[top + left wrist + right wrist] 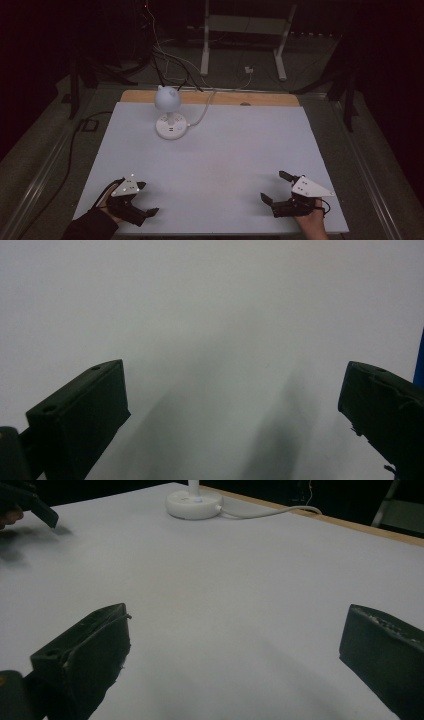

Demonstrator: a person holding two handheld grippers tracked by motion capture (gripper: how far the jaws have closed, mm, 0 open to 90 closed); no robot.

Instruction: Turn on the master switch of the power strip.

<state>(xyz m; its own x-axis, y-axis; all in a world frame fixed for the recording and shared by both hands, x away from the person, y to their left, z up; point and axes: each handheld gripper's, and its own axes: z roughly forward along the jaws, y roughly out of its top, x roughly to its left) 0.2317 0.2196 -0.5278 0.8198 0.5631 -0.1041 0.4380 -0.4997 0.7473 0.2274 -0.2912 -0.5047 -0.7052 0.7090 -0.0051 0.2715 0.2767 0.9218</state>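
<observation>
Jaws on both grippers are standing wide apart, holding nothing, over the white table (215,165). Near its front edge the left gripper (145,199) and right gripper (276,188) are hovering well apart, while the small white lamp (169,114) is sitting far off near the back edge, its cord (202,116) trailing behind it.

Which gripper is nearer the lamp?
The left gripper, though not by much: the lamp stands at the far left of the table, while the right gripper sits at the near right.
</observation>
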